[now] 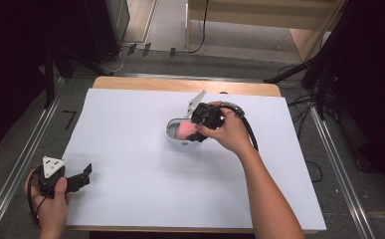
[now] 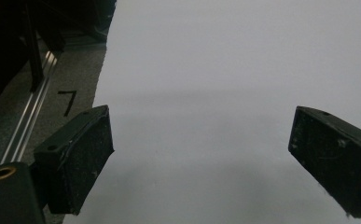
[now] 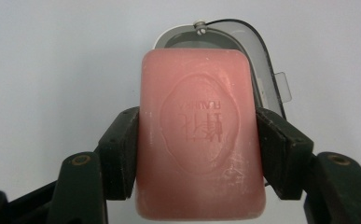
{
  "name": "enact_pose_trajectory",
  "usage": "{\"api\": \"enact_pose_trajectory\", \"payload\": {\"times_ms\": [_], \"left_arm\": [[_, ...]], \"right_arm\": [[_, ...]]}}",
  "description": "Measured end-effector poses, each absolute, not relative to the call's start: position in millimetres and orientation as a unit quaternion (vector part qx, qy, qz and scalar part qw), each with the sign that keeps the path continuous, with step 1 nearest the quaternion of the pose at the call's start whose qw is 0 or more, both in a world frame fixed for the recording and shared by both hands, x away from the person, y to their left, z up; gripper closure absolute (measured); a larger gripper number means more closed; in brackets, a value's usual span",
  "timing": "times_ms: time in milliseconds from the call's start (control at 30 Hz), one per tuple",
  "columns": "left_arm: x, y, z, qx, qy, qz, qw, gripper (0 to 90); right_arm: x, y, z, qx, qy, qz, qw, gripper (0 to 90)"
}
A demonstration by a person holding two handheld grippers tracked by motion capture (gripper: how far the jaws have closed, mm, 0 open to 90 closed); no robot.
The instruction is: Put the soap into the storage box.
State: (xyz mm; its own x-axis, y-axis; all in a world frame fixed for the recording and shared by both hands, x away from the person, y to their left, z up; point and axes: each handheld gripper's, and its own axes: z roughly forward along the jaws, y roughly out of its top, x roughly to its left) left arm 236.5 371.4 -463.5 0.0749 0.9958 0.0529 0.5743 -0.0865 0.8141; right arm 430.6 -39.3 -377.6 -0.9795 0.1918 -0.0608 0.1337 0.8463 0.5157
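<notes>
A pink bar of soap [image 3: 199, 135] with an embossed oval stamp sits between the two pads of my right gripper [image 3: 197, 149], which is shut on it. In the high view the right gripper [image 1: 196, 130] holds the soap [image 1: 185, 130] over an open grey soap case [image 1: 172, 133] near the middle of the white sheet. The case [image 3: 257, 60] lies just behind and under the soap, its clear lid swung open. My left gripper [image 1: 83, 175] rests at the near left corner, open. Its pads [image 2: 78, 156] stand wide apart over bare sheet.
A white sheet [image 1: 130, 164] covers the wooden table [image 1: 180, 84]. Metal rails [image 1: 26, 159] run along both sides on the grey floor. Dark stands and cables [image 1: 304, 99] sit at the right. A light wooden bench [image 1: 259, 15] stands beyond the table.
</notes>
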Motion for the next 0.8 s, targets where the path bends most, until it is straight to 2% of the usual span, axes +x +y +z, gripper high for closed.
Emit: {"api": "enact_pose_trajectory", "payload": {"times_ms": [800], "left_arm": [[237, 371, -464, 0.661, 0.595, 0.328, 0.320, 6.9]], "right_arm": [[448, -28, -386, 0.069, 0.960, 0.267, 0.054, 38.6]]}}
